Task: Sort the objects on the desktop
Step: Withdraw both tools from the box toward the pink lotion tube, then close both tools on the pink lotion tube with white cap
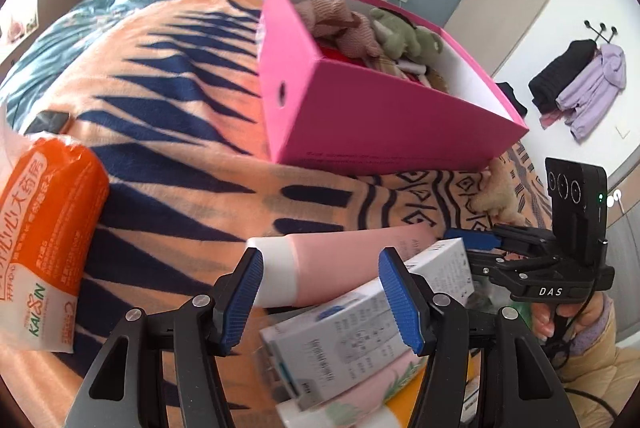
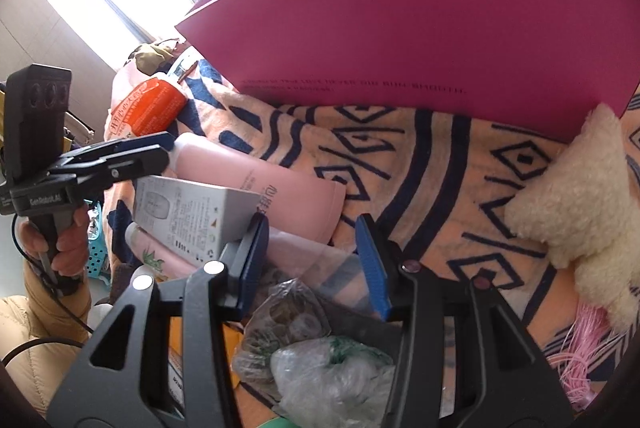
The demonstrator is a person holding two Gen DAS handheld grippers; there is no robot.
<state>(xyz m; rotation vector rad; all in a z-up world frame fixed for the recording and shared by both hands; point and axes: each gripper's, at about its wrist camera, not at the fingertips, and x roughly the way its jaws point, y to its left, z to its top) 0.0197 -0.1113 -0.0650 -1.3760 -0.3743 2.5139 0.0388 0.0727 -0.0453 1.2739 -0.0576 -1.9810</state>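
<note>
A pink tube with a white cap (image 1: pixel 340 264) lies on the orange patterned blanket (image 1: pixel 160 148), with a grey-white carton (image 1: pixel 352 332) leaning on it. My left gripper (image 1: pixel 324 300) is open, its jaws either side of the tube and carton, touching neither that I can see. The tube (image 2: pixel 256 180) and carton (image 2: pixel 188 212) also show in the right wrist view. My right gripper (image 2: pixel 312 264) is open above a clear bag of small things (image 2: pixel 304 340). A pink box (image 1: pixel 372 116) holding soft toys (image 1: pixel 352 28) stands beyond.
An orange and white packet (image 1: pixel 44 240) lies at the left. A cream plush (image 2: pixel 580 208) rests by the pink box (image 2: pixel 420 20). Another pink tube with a leaf print (image 1: pixel 372 392) and yellow items lie below the carton. Clothes (image 1: pixel 580 84) hang on the wall.
</note>
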